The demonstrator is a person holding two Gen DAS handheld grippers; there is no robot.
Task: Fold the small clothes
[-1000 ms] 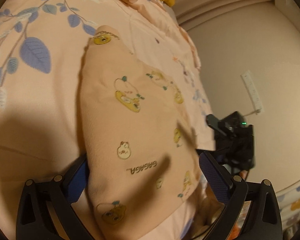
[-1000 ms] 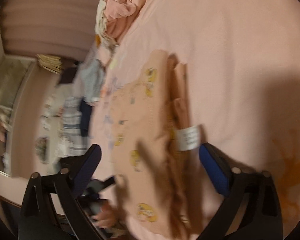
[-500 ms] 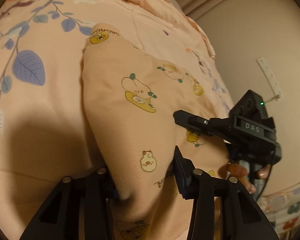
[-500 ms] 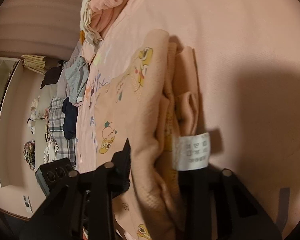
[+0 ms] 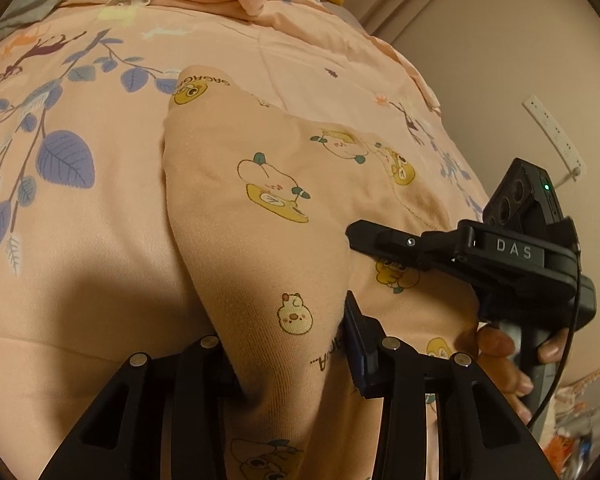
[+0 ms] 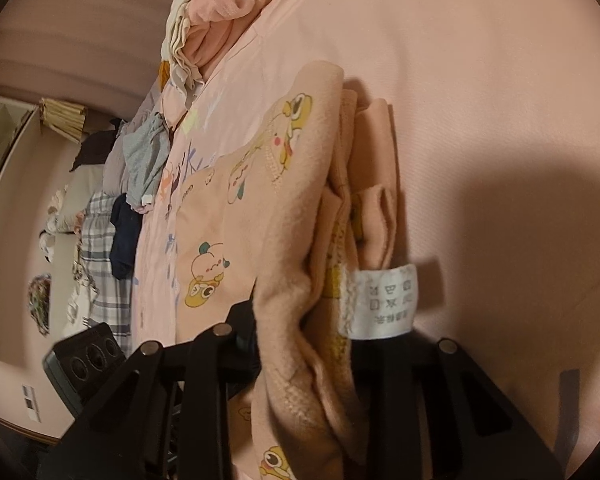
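On the pink bedspread [image 5: 100, 260] lies a peach garment [image 5: 268, 208] printed with yellow cartoon animals, white care label [image 6: 382, 300] showing; left gripper [image 5: 288, 344] and right gripper [image 6: 304, 320] have just closed, each pinching its near edge.

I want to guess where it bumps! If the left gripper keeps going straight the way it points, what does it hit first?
The left gripper is already pinched on the peach garment, so it would push into that cloth first. The pink bedspread looks to lie right under it, though depth is hard to judge.
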